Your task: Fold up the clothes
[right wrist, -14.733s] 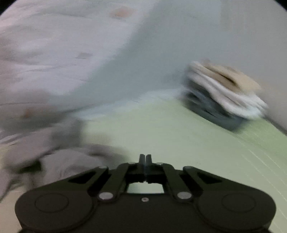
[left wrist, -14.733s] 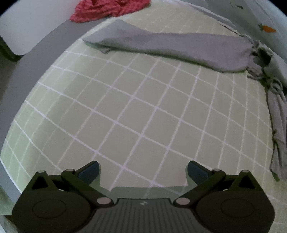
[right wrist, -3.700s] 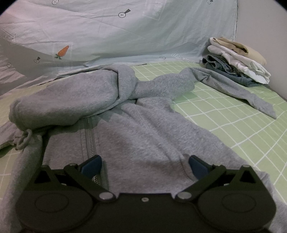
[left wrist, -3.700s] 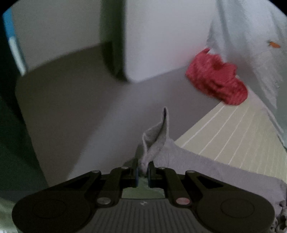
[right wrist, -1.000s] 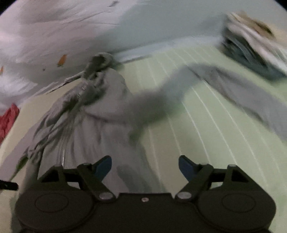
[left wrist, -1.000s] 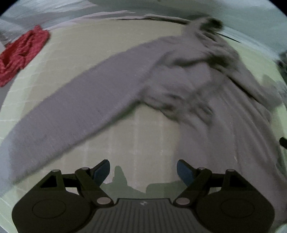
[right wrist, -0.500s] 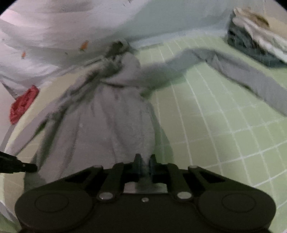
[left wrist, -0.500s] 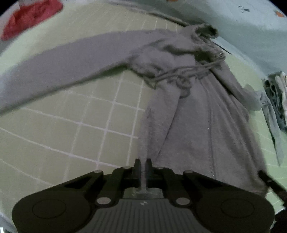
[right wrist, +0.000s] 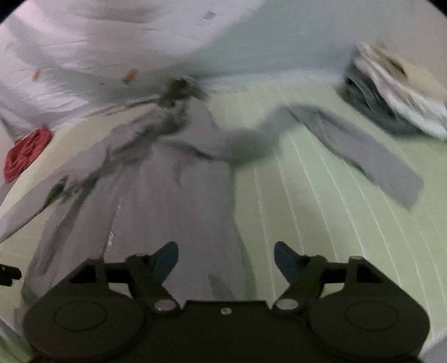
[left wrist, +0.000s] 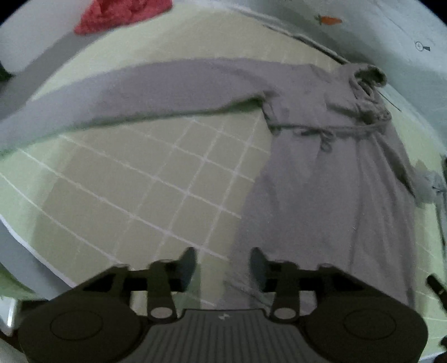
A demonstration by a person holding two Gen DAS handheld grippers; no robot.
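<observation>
A grey zip hoodie (left wrist: 329, 201) lies spread on the green checked sheet (left wrist: 156, 184), hood towards the far side, one sleeve (left wrist: 134, 92) stretched out to the left. In the right wrist view the same hoodie (right wrist: 167, 201) shows blurred, its other sleeve (right wrist: 363, 150) running right. My left gripper (left wrist: 223, 265) hangs over the hem's left corner, jaws opening, the cloth edge lying below the gap and gripped by neither pad. My right gripper (right wrist: 225, 258) hovers over the hem's right corner, jaws opening, nothing pinched.
A red garment (left wrist: 120, 14) lies at the far left corner of the bed, also seen in the right wrist view (right wrist: 26, 152). A stack of folded clothes (right wrist: 396, 95) sits at the far right. A pale printed sheet (right wrist: 111, 42) rises behind the bed.
Both grippers were shut on the hoodie's hem corners half a second ago and have let go; their jaws now stand apart. The hoodie lies flatter and more stretched out.
</observation>
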